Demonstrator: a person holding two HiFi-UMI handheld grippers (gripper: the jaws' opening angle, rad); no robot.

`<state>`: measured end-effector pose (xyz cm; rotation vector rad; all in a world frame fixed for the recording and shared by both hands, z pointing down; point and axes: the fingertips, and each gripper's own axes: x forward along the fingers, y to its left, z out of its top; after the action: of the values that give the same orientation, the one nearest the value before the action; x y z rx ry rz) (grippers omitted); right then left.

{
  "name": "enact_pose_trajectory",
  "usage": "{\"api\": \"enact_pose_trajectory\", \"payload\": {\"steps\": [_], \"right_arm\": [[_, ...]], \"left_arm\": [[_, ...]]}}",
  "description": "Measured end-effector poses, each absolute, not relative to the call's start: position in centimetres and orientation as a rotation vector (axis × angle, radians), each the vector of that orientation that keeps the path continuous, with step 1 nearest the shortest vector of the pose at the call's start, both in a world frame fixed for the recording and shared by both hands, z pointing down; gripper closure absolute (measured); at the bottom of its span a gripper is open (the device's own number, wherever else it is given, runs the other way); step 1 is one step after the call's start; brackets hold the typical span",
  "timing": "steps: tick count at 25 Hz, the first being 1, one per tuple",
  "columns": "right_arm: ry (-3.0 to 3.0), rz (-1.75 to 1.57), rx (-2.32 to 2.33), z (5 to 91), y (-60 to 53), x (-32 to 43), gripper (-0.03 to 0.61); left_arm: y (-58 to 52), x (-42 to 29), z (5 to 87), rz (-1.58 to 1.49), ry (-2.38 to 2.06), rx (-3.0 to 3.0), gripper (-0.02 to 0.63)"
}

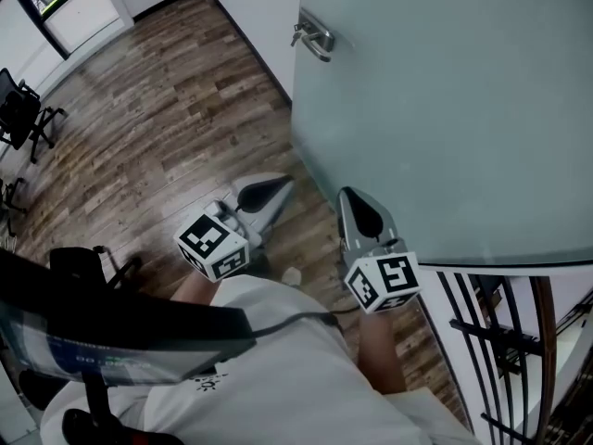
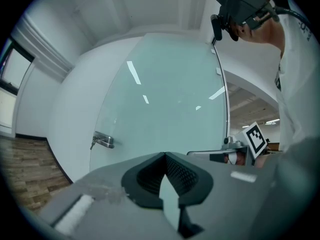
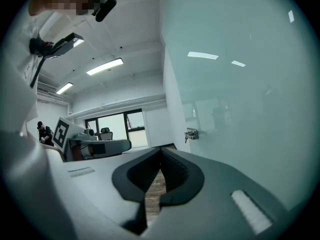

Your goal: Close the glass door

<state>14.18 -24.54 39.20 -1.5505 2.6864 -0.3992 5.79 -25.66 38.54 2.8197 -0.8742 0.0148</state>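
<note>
Brown wood-plank floor (image 1: 157, 109) stretches out from the foot of a white wall (image 1: 255, 12). A black office chair (image 1: 22, 111) stands on it at far left, with a second chair (image 1: 9, 197) beside it, cut off by the frame.

A: Your head camera looks from above your chest, steeply down. It has the wood floor (image 1: 157, 128) on its left and the glass door (image 1: 445, 109) close on its right, with the left gripper (image 1: 281, 185) and right gripper (image 1: 348, 197) below the middle.

B: Your left gripper view sits low behind its jaws, level, facing the pane from near; the door handle (image 2: 103, 141) shows at its left.

A: Your right gripper view looks along the pane, which fills its right side very near, toward the far windows (image 3: 115, 129).

B: All three share the pane and that handle — and each gripper view catches the other gripper's marker cube (image 2: 255, 138) at its edge.
</note>
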Motion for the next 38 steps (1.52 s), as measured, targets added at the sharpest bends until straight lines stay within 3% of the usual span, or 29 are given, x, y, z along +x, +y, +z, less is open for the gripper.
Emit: {"api": "enact_pose_trajectory", "payload": {"steps": [10, 38], "right_arm": [[2.661, -0.440, -1.609, 40.6, -27.1, 16.0, 0.569], [2.579, -0.369, -1.909, 39.6, -49.8, 7.3, 0.569]], "left_arm": [[-28.5, 5.7, 39.1, 0.046, -0.880, 2.831, 0.607], [-52.3, -2.6, 38.8, 0.000, -0.581, 2.880, 0.607]]}}
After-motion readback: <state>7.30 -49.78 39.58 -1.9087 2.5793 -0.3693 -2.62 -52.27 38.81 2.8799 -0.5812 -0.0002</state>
